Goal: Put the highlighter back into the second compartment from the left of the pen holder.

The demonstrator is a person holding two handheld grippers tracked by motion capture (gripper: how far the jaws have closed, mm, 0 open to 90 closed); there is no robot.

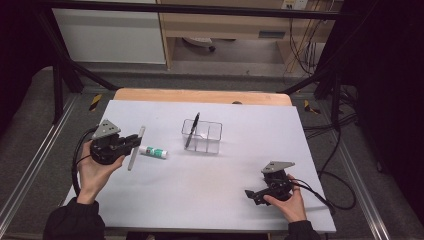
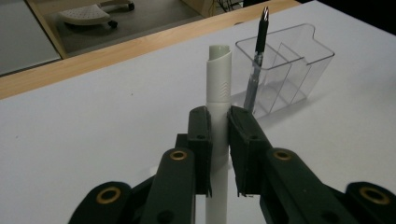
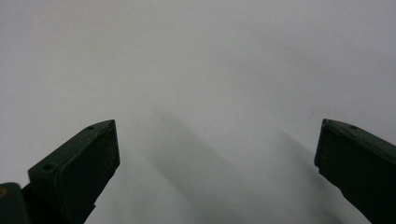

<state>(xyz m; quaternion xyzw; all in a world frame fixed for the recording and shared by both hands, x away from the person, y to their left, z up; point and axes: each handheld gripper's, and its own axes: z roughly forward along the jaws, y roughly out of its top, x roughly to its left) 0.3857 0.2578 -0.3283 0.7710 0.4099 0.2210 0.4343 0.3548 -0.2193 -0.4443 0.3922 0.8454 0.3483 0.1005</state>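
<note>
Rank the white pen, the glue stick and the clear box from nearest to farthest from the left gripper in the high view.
1. White pen: clamped in the left gripper.
2. Glue stick: lying on the table just right of the pen.
3. Clear box: farther right, mid-table, with a black pen standing in it.

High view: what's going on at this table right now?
A person works two handheld grippers at a white table. The left gripper is shut on a white pen, held clear of the table, near a glue stick lying flat. A clear organizer in the middle already has a black pen standing in one compartment. The right gripper rests low near the table's near right edge, fingers wide open with nothing between them.
</note>
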